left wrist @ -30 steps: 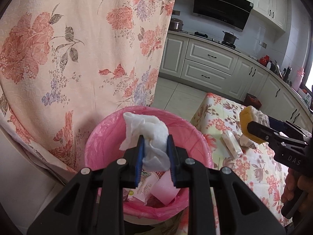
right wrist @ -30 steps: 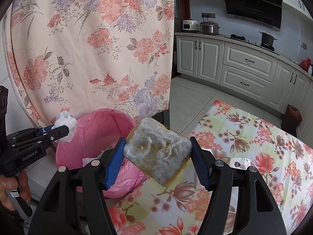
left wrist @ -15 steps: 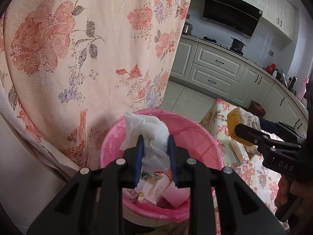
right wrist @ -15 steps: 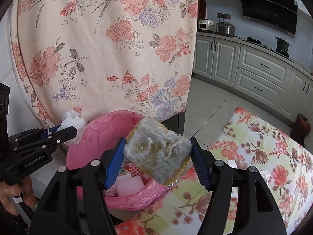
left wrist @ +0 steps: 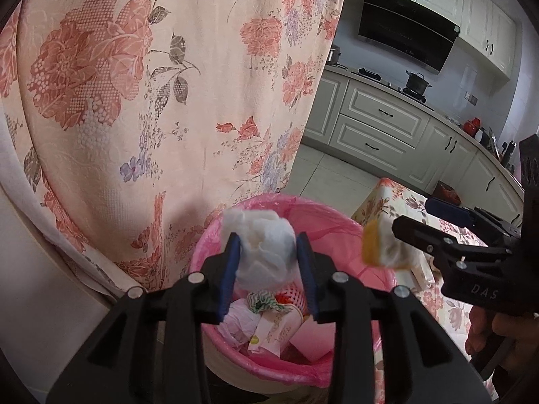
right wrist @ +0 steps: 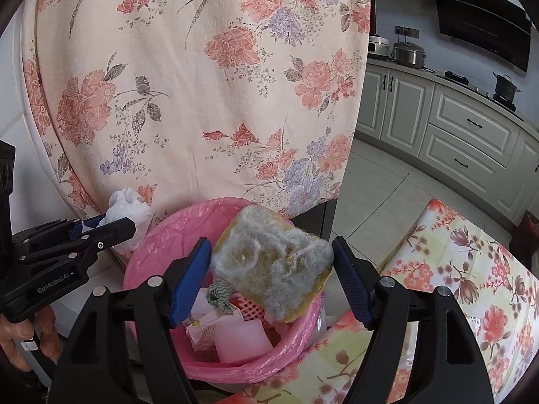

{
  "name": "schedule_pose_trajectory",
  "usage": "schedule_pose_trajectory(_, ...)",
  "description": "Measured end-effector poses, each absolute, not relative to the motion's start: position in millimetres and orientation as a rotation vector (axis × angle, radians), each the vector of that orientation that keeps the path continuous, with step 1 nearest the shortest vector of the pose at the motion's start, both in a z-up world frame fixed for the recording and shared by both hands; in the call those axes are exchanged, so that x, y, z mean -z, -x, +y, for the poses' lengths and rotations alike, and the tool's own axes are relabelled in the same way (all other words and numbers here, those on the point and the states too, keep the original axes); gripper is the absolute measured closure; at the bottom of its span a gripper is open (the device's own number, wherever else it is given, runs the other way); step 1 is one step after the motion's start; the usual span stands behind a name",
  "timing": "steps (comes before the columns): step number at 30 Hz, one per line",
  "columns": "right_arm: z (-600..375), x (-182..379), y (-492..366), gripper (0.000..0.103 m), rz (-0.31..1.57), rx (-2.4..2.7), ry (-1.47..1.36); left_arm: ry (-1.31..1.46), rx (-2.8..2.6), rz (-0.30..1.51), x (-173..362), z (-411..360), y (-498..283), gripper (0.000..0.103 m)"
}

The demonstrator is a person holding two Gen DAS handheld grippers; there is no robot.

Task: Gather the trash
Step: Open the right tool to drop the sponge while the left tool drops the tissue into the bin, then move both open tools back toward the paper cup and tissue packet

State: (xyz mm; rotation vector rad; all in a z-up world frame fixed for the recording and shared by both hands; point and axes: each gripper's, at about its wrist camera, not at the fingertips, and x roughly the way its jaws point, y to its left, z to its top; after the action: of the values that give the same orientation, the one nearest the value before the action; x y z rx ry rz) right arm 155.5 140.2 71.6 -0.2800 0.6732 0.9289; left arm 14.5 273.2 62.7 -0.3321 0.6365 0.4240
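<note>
A bin lined with a pink bag (left wrist: 340, 225) (right wrist: 161, 232) holds several pieces of trash. My left gripper (left wrist: 268, 269) is over the bin with its jaws spread a little; a crumpled white tissue (left wrist: 264, 252) (right wrist: 129, 208) sits between them. My right gripper (right wrist: 271, 279) is over the bin's right side with its jaws wide; a worn yellow sponge with a grey pad (right wrist: 273, 262) (left wrist: 384, 247) sits loose between them, with gaps at both pads.
A floral curtain (left wrist: 151, 101) hangs right behind the bin. A table with a floral cloth (right wrist: 471, 269) stands to the right of the bin, with a small wrapper (right wrist: 473, 320) on it. Kitchen cabinets (left wrist: 377, 128) and tiled floor lie beyond.
Both grippers have moved closer over the bin. Both sets of jaws have widened: the tissue and the sponge were clamped before and now sit loose between the pads.
</note>
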Motion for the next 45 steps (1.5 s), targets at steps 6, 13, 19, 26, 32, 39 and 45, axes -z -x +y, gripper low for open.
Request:
schedule_pose_trajectory(6, 137.5, -70.0, -157.0, 0.027, 0.674, -0.921, 0.28, 0.33, -0.427, 0.636, -61.3, 272.4, -13.4, 0.062)
schedule_pose_trajectory(13, 112.9, -67.5, -170.5, 0.026, 0.686, -0.871, 0.254, 0.334, -0.419, 0.635, -59.9, 265.7, -17.9, 0.058)
schedule_pose_trajectory(19, 79.6, -65.3, -180.9, 0.026, 0.686, -0.818, 0.237, 0.319, -0.386, 0.64, -60.6, 248.3, -29.2, 0.055)
schedule_pose_trajectory(26, 28.0, -55.5, -198.3, 0.024, 0.697, -0.73, 0.225, 0.295, -0.341, 0.651, -61.4, 220.1, -44.6, 0.054)
schedule_pose_trajectory(32, -19.3, -43.0, -218.6, 0.022, 0.717, -0.642, 0.201, 0.274, -0.303, 0.656, -64.6, 194.8, -59.1, 0.053)
schedule_pose_trajectory(39, -59.3, -28.1, -245.6, 0.019, 0.742, -0.551, 0.19, 0.248, -0.245, 0.675, -64.8, 163.5, -82.2, 0.049)
schedule_pose_trajectory(45, -71.6, -6.2, -269.2, 0.019, 0.786, -0.505, 0.204, 0.232, -0.204, 0.687, -62.8, 143.2, -98.6, 0.046)
